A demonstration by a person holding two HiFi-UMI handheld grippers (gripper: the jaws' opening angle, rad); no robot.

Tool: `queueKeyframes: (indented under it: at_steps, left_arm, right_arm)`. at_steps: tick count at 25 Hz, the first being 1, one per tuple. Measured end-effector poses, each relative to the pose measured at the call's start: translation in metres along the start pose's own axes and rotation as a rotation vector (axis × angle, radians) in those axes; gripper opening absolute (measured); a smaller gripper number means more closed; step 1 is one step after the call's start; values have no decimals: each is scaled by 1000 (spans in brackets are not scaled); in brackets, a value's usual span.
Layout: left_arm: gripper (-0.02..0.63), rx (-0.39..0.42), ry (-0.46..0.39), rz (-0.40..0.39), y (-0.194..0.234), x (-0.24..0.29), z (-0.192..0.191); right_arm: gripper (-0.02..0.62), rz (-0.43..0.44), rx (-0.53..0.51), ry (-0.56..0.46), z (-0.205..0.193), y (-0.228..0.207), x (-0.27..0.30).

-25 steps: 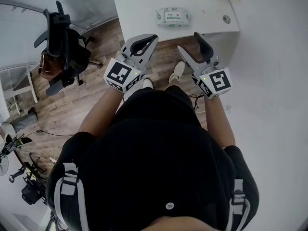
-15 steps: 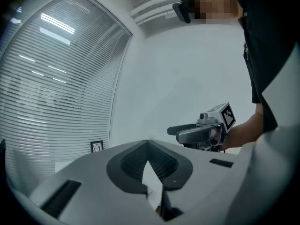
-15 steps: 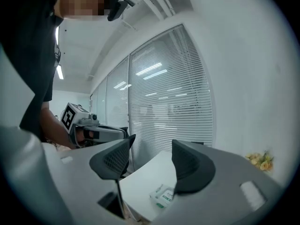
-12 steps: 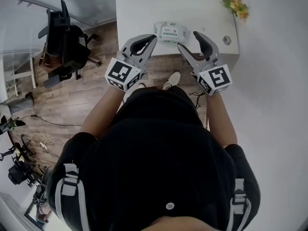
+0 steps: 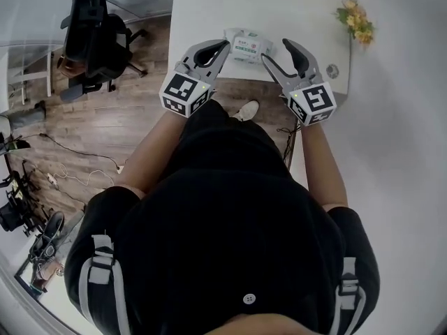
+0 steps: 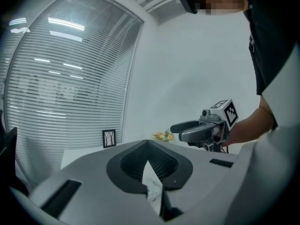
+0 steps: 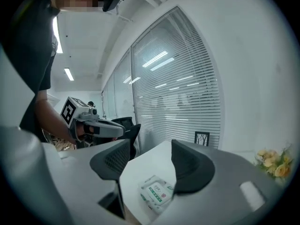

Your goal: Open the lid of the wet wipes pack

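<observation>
The worktop (image 5: 279, 9) is showing a smooth, matt white face. The wet wipes pack (image 5: 246, 45) is lying in soft white plastic film, crinkling at the ends around a printed label. The left gripper (image 5: 224, 44) and right gripper (image 5: 274, 50) are wearing smooth, matt grey plastic shells, and the fingers (image 7: 112, 162) are showing black ribbed faces. The floor (image 5: 119, 128) is looking like brown wood planks. The person's top (image 5: 230, 215) is showing matt black cloth.
</observation>
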State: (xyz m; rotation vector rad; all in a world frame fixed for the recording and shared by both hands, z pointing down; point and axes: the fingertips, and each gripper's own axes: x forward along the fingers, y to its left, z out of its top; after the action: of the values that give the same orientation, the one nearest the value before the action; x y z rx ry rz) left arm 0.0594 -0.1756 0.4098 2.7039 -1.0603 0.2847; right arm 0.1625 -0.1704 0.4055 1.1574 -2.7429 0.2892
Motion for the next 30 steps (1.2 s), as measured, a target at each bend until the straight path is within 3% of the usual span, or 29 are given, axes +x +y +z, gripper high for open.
queueKeyframes:
  at_steps: [14,24,30]
  left_arm:
    - [8,-80,210,-15,54,53,-102]
    - [8,-110,352,-32,68,81,-166]
    - [8,-206,457,-5,81,94,-205]
  right_arm:
    - [284,8,11,210,-90,-33,65]
    - [276,28,-28,372,-154,-38,96]
    - [276,58,-69,461,-182,-37,115]
